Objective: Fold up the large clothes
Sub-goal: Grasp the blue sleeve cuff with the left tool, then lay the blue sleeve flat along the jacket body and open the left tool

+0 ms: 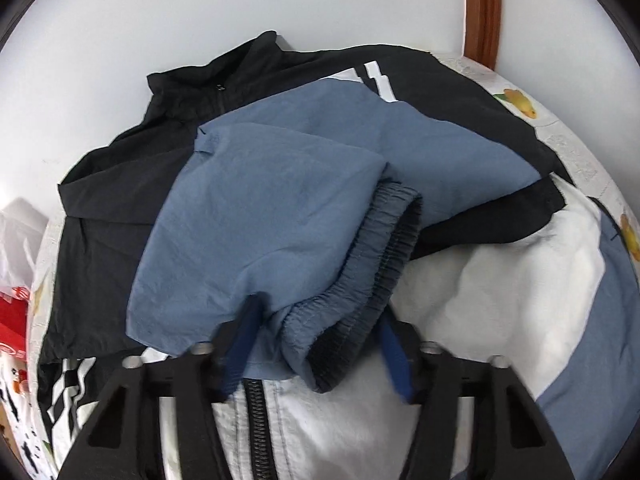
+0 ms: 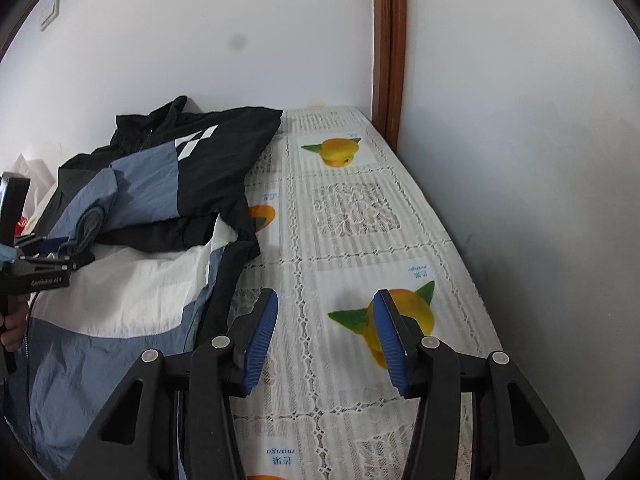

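Note:
A black, blue and white zip jacket (image 1: 248,216) lies on the table, its blue sleeves folded across the black chest. My left gripper (image 1: 316,324) has its fingers spread wide, and the sleeve's elastic cuff (image 1: 360,276) lies between them without being pinched. In the right wrist view the jacket (image 2: 132,208) lies at the left, with the left gripper (image 2: 60,264) over it. My right gripper (image 2: 324,328) is open and empty above the bare tablecloth, to the right of the jacket's hem.
The table carries a white lace cloth with mango prints (image 2: 360,216). White walls and a brown wooden post (image 2: 390,48) close the back and right. A red and white bag (image 1: 12,320) lies at the table's left end.

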Demonstrator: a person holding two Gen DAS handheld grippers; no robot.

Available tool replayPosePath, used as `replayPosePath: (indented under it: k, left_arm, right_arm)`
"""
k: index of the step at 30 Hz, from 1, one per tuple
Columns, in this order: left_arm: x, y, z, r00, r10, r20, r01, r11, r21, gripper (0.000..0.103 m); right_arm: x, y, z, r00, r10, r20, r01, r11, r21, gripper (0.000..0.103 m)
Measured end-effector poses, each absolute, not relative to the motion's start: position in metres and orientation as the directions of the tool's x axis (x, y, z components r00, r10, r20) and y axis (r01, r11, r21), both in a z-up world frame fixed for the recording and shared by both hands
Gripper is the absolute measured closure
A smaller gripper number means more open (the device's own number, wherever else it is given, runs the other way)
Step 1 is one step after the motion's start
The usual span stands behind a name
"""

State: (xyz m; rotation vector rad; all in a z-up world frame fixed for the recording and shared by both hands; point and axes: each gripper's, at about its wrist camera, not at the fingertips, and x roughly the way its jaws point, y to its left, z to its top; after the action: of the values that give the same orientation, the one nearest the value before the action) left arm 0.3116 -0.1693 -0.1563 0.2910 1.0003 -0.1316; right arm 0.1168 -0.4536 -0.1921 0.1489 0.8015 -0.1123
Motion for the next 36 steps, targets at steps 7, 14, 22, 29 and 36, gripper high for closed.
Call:
replayPosePath:
  k: [7, 14, 22, 29, 36]
  left_arm:
    - [0.302, -0.13, -0.116, 0.581, -0.046, -0.812, 0.209, 0.973, 0.094, 0.091]
    - [0.287, -0.043, -0.071, 0.654, -0.046, -0.755, 0.096, 0.995, 0.022, 0.092]
    - [0.305, 0.055, -0.065, 0.684, -0.042, -0.729, -0.034, 0.995, -0.089, 0.093]
    - [0.334, 0.089, -0.095, 0.645, -0.034, -0.763, -0.085, 0.99, -0.116, 0.093]
    - [0.347, 0.102, -0.132, 0.558, -0.046, -0.828, -0.123, 0.983, -0.137, 0.082]
  right_arm:
    - [0.108, -0.43, -0.173, 0.701, -0.052, -0.712, 0.14, 0.988, 0.065, 0.054]
    - [0.119, -0.378, -0.137, 0.738, -0.056, -0.673, 0.102, 0.994, 0.029, 0.054]
    - [0.166, -0.315, -0.12, 0.764, -0.007, -0.645, 0.024, 1.0, 0.018, 0.054]
    - [0.216, -0.3, -0.143, 0.741, -0.003, -0.672, 0.019, 1.0, 0.017, 0.054]
    - [0.254, -0.313, -0.181, 0.682, -0.077, -0.727, 0.104, 0.995, -0.007, 0.048]
